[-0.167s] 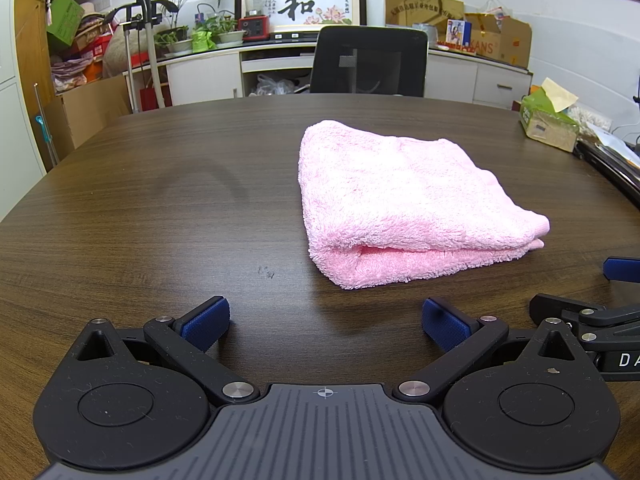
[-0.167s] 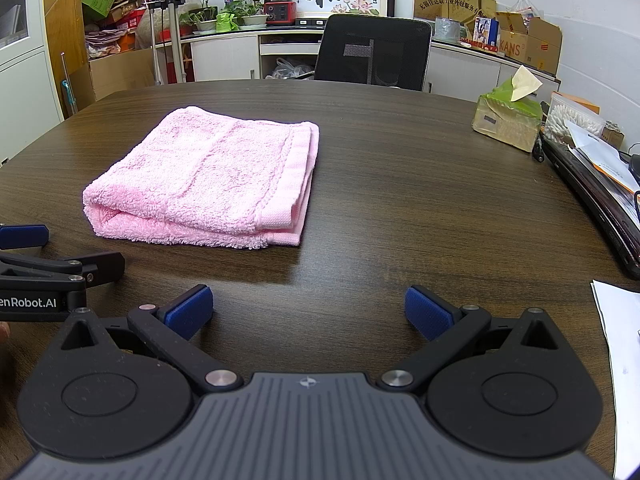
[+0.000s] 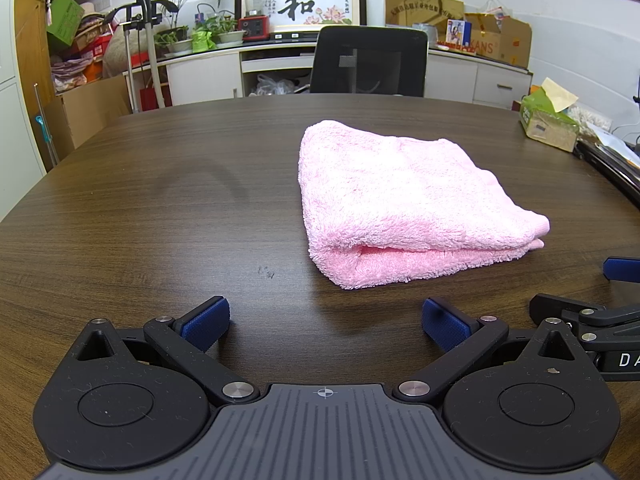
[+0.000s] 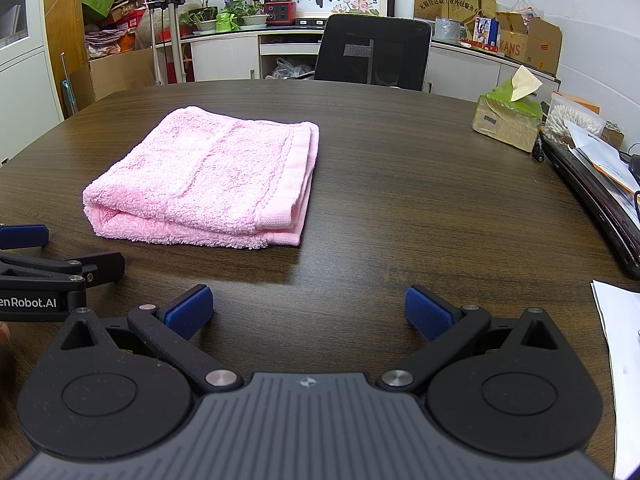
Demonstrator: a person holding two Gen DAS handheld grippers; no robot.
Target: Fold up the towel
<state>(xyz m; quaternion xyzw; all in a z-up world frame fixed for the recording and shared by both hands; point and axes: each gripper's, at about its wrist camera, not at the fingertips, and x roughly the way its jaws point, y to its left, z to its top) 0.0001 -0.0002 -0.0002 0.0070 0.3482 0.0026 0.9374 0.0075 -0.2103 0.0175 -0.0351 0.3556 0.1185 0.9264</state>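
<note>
A pink towel (image 3: 400,200) lies folded into a thick rectangle on the dark wooden table (image 3: 160,208); it also shows in the right wrist view (image 4: 216,184), with its hemmed edges to the right. My left gripper (image 3: 326,322) is open and empty, just short of the towel's near edge. My right gripper (image 4: 308,312) is open and empty, to the right of the towel's near corner. Each gripper shows at the edge of the other's view: the right one (image 3: 592,312) and the left one (image 4: 52,276).
A green tissue box (image 4: 508,120) stands at the table's right. A dark laptop with papers (image 4: 592,184) lies along the right edge, and a white sheet (image 4: 620,360) at the near right. A black office chair (image 4: 372,52) stands behind the table.
</note>
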